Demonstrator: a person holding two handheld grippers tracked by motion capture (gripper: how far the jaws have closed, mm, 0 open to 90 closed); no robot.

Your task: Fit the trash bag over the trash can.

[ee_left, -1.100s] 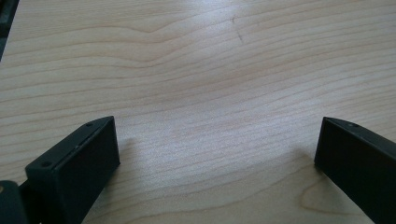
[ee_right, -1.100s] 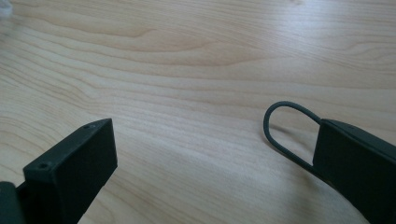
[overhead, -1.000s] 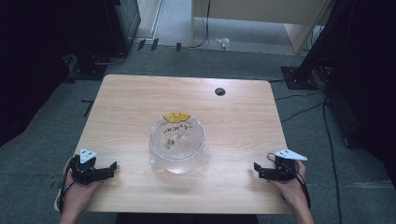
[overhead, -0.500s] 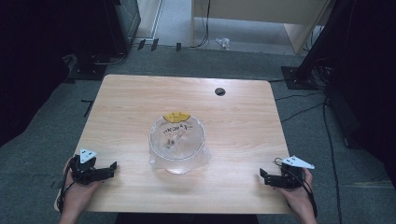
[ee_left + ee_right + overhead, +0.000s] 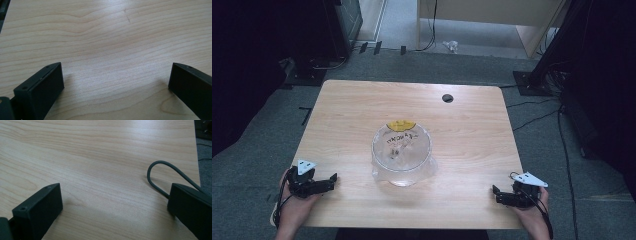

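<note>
While both grippers sit at the table [image 5: 362,100] corners w/ jaws wide apart, left gripper [image 5: 332,179] & right gripper [image 5: 495,192] hold nothing (clear bowl [image 5: 401,152] sits between, well apart).

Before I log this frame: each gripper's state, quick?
Left gripper: open, holding nothing, jaws over bare table.
Right gripper: open, holding nothing.

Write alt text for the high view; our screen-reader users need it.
A clear bowl with a yellow label at its far rim stands mid-table, untouched. The left gripper and right gripper rest at the near corners, jaws pointing inward toward it.
</note>
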